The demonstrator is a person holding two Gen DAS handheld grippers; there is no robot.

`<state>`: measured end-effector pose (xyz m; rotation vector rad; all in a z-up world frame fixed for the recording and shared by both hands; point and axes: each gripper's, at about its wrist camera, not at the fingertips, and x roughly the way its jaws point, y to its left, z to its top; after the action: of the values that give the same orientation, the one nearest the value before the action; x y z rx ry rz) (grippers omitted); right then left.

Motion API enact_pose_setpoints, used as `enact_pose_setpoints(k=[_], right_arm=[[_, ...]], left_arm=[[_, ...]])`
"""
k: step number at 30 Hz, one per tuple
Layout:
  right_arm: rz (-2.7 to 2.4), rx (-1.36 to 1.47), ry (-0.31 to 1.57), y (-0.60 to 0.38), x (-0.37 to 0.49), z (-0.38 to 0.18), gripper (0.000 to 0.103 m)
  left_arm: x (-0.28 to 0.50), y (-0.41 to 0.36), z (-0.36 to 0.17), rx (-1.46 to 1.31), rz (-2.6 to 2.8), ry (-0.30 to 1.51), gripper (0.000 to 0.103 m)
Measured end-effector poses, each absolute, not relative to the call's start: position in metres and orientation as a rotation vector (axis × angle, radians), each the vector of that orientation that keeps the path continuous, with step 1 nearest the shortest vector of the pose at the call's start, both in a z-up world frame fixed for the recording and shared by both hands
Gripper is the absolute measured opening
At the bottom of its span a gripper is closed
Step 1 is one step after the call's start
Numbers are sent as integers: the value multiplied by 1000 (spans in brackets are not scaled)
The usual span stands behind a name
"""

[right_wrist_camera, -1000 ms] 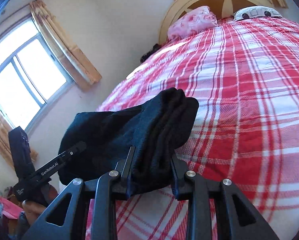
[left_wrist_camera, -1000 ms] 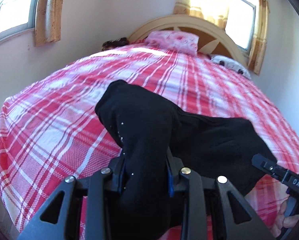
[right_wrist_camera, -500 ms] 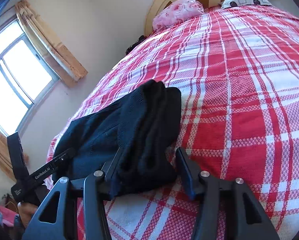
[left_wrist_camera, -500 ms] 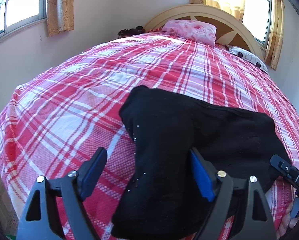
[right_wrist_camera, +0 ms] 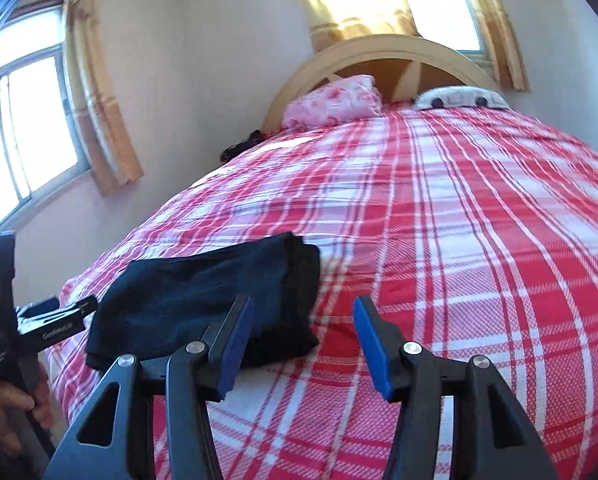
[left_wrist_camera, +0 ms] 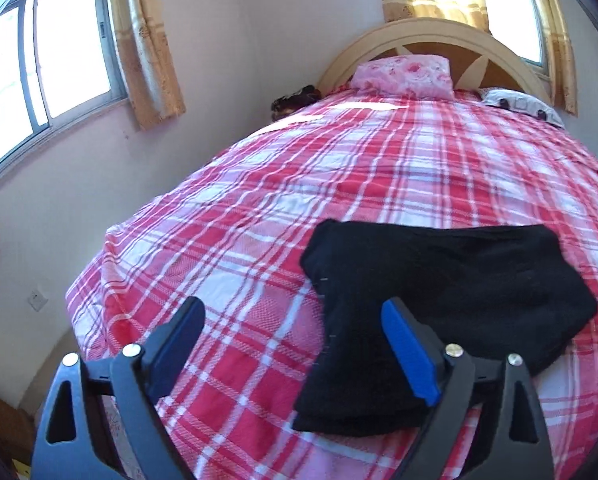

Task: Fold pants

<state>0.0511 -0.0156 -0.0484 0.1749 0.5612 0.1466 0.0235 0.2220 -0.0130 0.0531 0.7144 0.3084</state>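
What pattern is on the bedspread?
A red, pink and white plaid bedspread; it shows best in the right wrist view.

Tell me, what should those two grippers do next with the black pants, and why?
Probably pull both back and stop. The pants lie folded in a compact stack on the bed. The left gripper and right gripper have just been opening; neither grips the cloth now. I see no loose leg left to fold.

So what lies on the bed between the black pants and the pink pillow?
Nothing: only bare red plaid bedspread runs from the folded black pants up to the pink pillow. Both wrist views show this.
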Motion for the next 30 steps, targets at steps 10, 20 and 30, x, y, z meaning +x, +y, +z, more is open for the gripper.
enact_pose_setpoints(k=[10, 20, 30], right_arm=[[180, 289, 681, -11, 36, -50, 54], [118, 312, 685, -32, 11, -44, 55], [100, 289, 671, -28, -6, -43, 55]], left_arm=[[14, 171, -27, 29, 151, 803, 101], [-5, 134, -29, 70, 89, 813, 101], [-17, 121, -34, 69, 79, 846, 101]])
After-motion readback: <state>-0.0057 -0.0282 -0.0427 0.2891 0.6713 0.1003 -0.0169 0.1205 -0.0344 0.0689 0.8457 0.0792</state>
